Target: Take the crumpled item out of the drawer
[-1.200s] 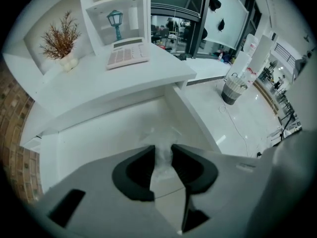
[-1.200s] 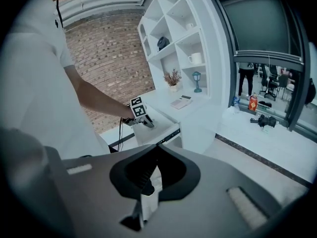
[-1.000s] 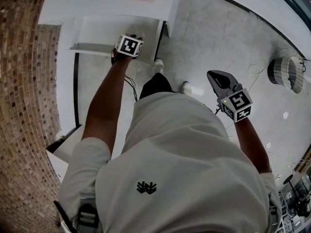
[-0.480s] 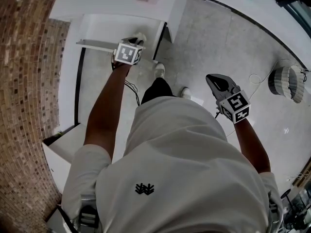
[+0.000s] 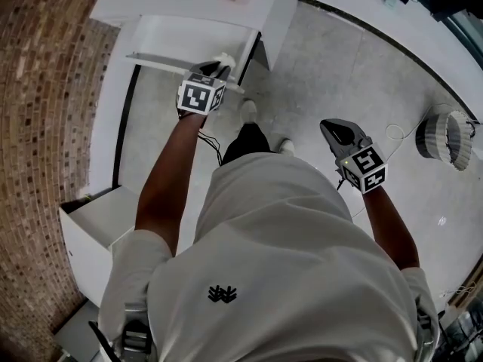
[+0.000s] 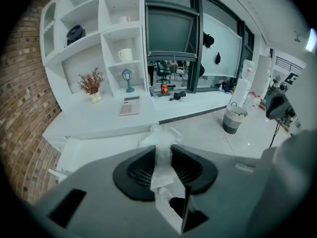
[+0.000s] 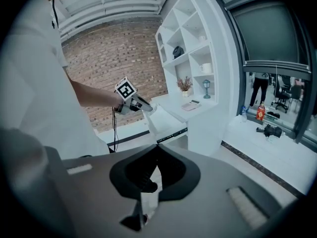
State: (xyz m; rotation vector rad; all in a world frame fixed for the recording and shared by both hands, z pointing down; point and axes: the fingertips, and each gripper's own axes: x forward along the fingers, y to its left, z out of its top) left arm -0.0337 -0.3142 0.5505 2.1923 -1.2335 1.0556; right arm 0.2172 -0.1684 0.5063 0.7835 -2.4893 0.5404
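Left gripper [image 5: 217,66] clamps crumpled white paper [image 6: 159,137] above the open drawer's [image 5: 181,40] front corner. Right gripper [image 5: 337,130]: jaws together, empty

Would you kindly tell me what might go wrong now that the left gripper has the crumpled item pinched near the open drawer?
1. The left gripper pinches only a narrow fold of the crumpled item, and most of it sticks out past the tips. It may slip free and fall into the drawer or onto the floor.
2. The drawer stands open near the person's feet, so a step forward might bump it.
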